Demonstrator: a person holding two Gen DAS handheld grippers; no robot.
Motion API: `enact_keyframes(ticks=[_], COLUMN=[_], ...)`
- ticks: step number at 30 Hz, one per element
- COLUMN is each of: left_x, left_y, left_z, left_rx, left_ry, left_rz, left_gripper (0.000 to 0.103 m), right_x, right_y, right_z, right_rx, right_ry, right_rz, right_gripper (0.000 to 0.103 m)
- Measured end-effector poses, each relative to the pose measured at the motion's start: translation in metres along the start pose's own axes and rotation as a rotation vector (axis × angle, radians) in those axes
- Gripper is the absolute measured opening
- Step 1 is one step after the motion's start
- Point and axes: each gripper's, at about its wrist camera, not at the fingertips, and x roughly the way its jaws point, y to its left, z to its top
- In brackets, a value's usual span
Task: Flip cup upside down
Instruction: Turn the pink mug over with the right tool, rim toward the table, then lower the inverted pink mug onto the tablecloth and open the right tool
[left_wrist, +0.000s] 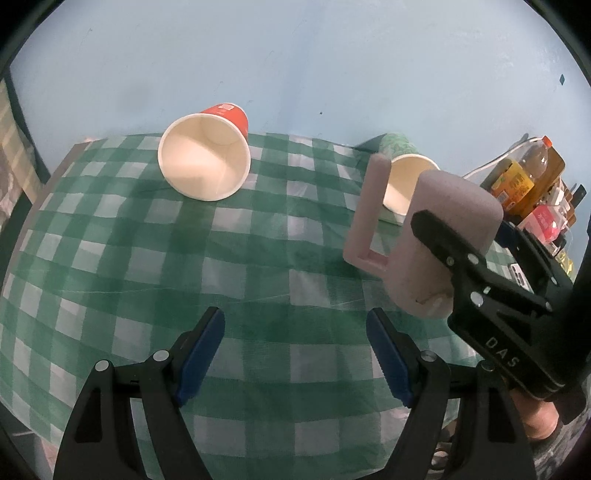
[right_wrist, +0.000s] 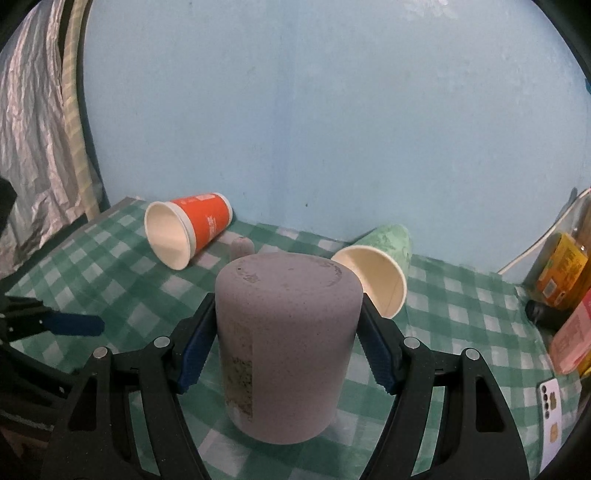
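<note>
A pink-grey mug (right_wrist: 284, 347) with a square handle (left_wrist: 365, 218) is held bottom-up, a little tilted, just above the checked cloth. My right gripper (right_wrist: 286, 350) is shut on the mug's sides; it shows in the left wrist view (left_wrist: 454, 258) too. My left gripper (left_wrist: 295, 354) is open and empty, low over the cloth to the left of the mug; one of its blue fingertips (right_wrist: 74, 325) shows in the right wrist view.
An orange paper cup (left_wrist: 207, 162) (right_wrist: 184, 232) and a green paper cup (left_wrist: 406, 177) (right_wrist: 376, 269) lie on their sides at the back of the green checked tablecloth (left_wrist: 184, 277). Bottles and boxes (left_wrist: 524, 184) crowd the right edge. A phone (right_wrist: 550, 417) lies at right. A blue wall stands behind.
</note>
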Motion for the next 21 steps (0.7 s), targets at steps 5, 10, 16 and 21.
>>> enact_keyframes(ticks=[5,10,16,21], left_x=[-0.001,-0.005,-0.004,-0.006], left_y=[0.003,0.005,0.007,0.007], left_z=[-0.003,-0.008,-0.014,-0.017], left_rx=[-0.014,-0.014,-0.022,-0.028], left_ry=[-0.007,-0.022,-0.020,-0.033], left_rz=[0.000,0.014,0.013,0.011], left_gripper=[0.080,0.080,0.080,0.080], right_x=[-0.003,-0.011,-0.016,-0.023], right_y=[-0.002,-0.005,-0.009,-0.009], right_z=[-0.010,-0.022,-0.033,-0.031], right_rx=[0.013,0.039,0.071,0.072], right_ry=[0.002,0.009,0.035,0.018], right_rz=[0.005,0.019,0.041,0.046], right_gripper=[0.073,0.073,0.073,0.073])
